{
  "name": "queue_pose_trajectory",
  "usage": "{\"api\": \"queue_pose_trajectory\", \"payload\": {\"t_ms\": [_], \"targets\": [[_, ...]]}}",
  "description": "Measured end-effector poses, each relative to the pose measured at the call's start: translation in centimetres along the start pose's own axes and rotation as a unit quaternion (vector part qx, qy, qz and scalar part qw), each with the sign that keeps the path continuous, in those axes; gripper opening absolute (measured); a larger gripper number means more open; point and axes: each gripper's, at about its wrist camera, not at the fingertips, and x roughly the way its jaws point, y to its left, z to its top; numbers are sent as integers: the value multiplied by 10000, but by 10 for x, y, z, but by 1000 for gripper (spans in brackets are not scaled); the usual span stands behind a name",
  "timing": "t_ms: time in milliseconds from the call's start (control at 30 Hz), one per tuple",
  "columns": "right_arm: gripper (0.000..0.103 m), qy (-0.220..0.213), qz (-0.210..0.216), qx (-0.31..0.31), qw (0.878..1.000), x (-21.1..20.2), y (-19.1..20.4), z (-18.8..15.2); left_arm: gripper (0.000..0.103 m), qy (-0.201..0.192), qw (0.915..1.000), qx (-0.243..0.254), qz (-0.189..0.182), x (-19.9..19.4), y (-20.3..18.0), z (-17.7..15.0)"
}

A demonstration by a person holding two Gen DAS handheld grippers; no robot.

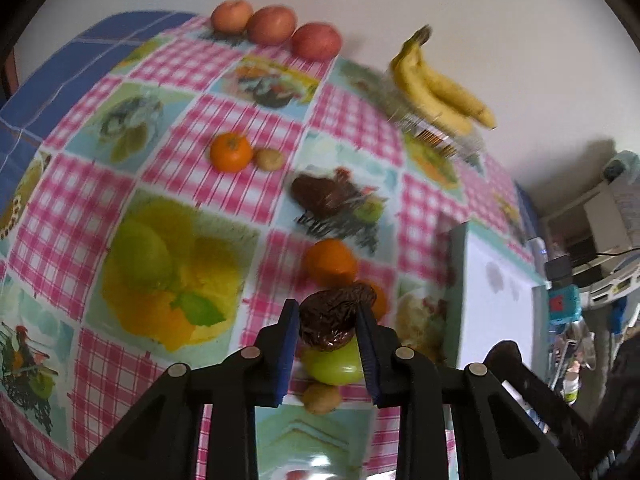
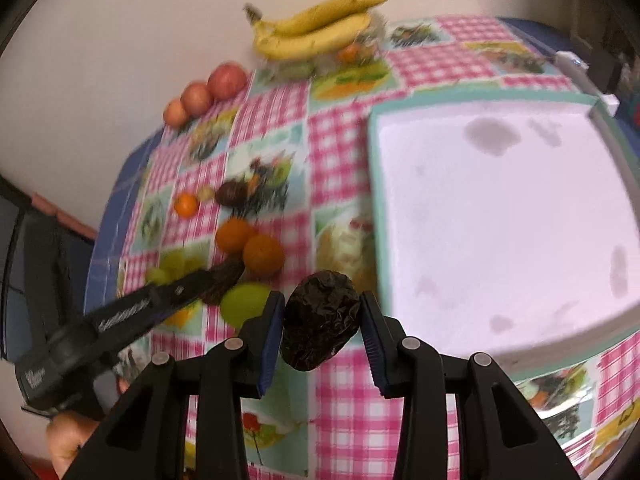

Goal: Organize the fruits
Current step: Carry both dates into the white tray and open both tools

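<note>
My left gripper is shut on a dark wrinkled fruit, held above a green fruit and a small brown fruit. My right gripper is shut on a second dark wrinkled fruit, just left of the white tray. In the right wrist view the left gripper shows at the left beside the green fruit and two oranges. A third dark fruit lies on the cloth mid-table.
Three apples line the far edge by the wall. Bananas rest on a clear container at the back. A mandarin and a small brown fruit sit mid-table. The tray lies at the right.
</note>
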Motion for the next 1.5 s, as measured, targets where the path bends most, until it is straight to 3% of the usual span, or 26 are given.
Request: {"api": "queue_pose_trajectory", "payload": {"t_ms": [200,300,400,633,933,1400,1467,1500], "targets": [[39,-378,-1073,619,9916,-22,-63,21,30,-104,9985,281,-452,-8,-37,0],[39,-508,-1654,941,9804,-32,-97,28,30,-35,9956,652,-666,0,-73,0],[39,-565,-1929,1182,9724,-38,-123,33,30,74,9922,1016,-714,15,-109,-3],[39,-563,-2135,1354,9659,-33,-161,52,30,297,9845,1649,-513,70,-164,-6],[39,-411,-2231,1345,9646,-7,-186,82,30,333,9815,1871,-237,120,-181,5],[40,-382,-2252,1260,9654,8,-191,99,31,348,9793,1976,-274,125,-191,12],[44,-368,-2227,1284,9657,7,-191,98,32,395,9789,1979,-328,120,-192,10],[53,-370,-2228,1291,9656,6,-191,97,32,386,9788,1979,-345,116,-192,9]]}}
